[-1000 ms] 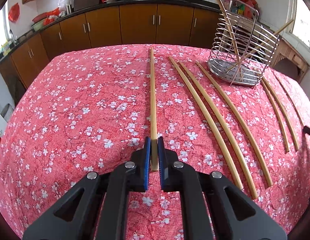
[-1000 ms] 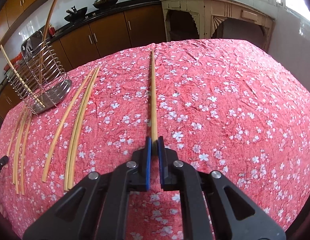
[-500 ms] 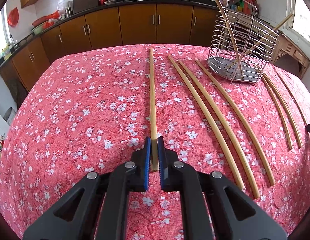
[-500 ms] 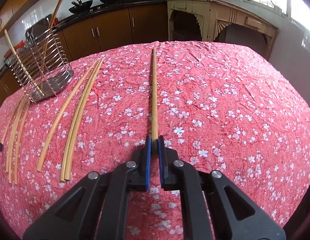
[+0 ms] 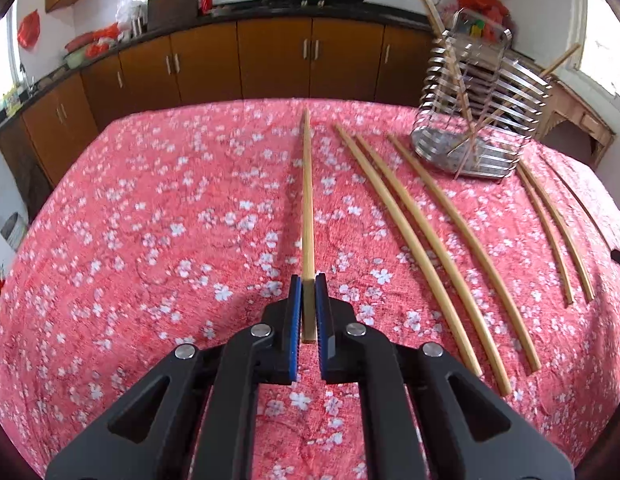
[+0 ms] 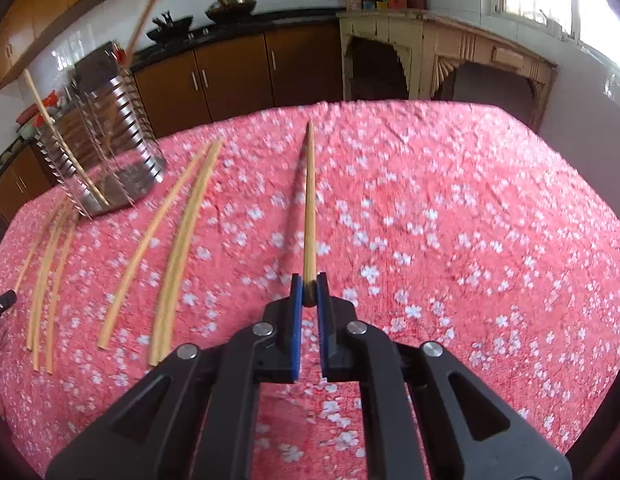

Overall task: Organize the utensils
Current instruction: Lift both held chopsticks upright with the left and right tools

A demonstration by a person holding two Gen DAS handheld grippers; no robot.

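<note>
Nearest, the left tongs [image 5: 308, 280] are pinching a pale bamboo chopstick [image 5: 307, 208] between nearly closed blue pads, and the right tongs [image 6: 309, 280] are clamping a second bamboo chopstick [image 6: 309, 208] the same way; both sticks are pointing out over the desk with the red floral cloth [image 5: 150, 220]. Beyond them, five loose chopsticks [image 5: 425, 232] are lying on the cloth, so most sorting is probably remaining. Farther off, the slatted steel utensil holder [image 5: 475, 120] is already holding two chopsticks. Motion blur is smearing the right view, and the holder's contents are hard to count.
</note>
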